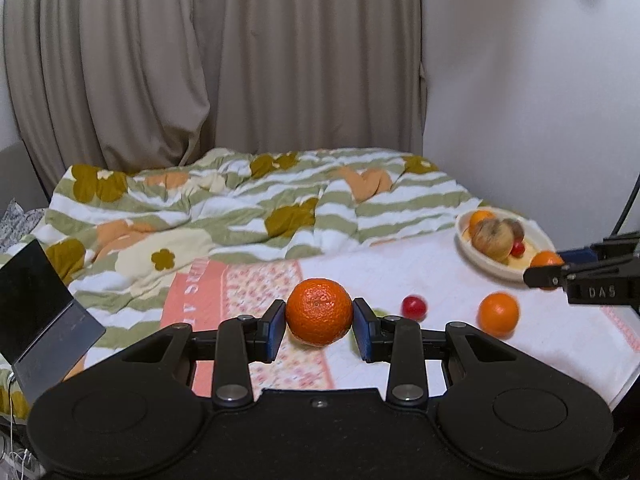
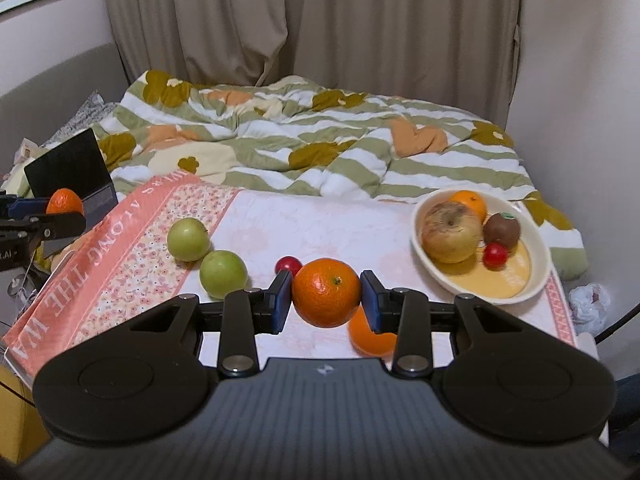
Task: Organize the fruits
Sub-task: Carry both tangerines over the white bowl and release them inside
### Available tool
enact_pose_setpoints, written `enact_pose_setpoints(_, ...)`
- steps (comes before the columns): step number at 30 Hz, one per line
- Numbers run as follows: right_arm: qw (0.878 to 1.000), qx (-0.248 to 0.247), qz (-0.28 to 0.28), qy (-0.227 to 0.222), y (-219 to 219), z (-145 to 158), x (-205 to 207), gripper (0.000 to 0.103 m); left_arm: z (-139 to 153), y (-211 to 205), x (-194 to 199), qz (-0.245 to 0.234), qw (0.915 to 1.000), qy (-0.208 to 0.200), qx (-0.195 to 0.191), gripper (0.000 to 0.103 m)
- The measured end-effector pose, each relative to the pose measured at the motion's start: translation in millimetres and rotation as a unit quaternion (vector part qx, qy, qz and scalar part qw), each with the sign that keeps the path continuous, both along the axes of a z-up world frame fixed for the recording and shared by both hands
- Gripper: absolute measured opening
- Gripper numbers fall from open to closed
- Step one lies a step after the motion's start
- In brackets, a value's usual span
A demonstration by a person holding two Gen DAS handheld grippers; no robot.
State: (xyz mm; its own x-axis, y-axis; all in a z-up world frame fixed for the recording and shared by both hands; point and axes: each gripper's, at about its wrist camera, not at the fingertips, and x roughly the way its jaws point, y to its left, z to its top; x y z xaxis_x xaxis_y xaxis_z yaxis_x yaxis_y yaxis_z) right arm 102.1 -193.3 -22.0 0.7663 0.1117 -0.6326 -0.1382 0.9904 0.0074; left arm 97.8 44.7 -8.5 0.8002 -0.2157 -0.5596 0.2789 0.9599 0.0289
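Left gripper (image 1: pixel 319 320): closed on a round, dimpled orange mandarin (image 1: pixel 319 311); both blue pads press its sides; fruit is held clear above the bed.
Right gripper (image 2: pixel 326 294): closed on a second smooth orange mandarin with green stem scar (image 2: pixel 326 292); pads touch both sides; fruit is held above the cloth.
Surface: white quilted cloth with pink floral border (image 2: pixel 132 248), spread over the bed.
Bowl: oval cream ceramic bowl (image 2: pixel 538 240), at the right of the cloth; contains a wrinkled yellow-brown apple (image 2: pixel 450 230), a brown kiwi (image 2: pixel 502 229), a small red tomato (image 2: pixel 495 255) and an orange (image 2: pixel 470 202).
Loose fruit: two green apples (image 2: pixel 188 239) (image 2: pixel 223 273), left of the right gripper, side by side; a red cherry tomato (image 2: pixel 288 265), just behind its left finger; an orange fruit on the cloth (image 2: pixel 370 338), directly below the held mandarin, partly hidden.
Surroundings: green-striped flowered duvet (image 2: pixel 320 148) behind; beige curtain (image 2: pixel 304 20); dark tablet on a stand (image 2: pixel 74 168) at left.
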Motion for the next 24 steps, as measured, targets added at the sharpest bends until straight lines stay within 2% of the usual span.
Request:
enact_pose_setpoints(12,1.000,0.008,0.023,-0.008,-99.9,14.9,-6.1,0.052,22.7,-100.2,-16.1,0.024,0.9993,-0.024,-0.014,0.039)
enact_pose_setpoints(24,0.999,-0.002,0.047,-0.015,-196.9,13.0,27.1,0.052,10.3,-210.6,7.5,0.023,0.9993,0.001,-0.028,0.039)
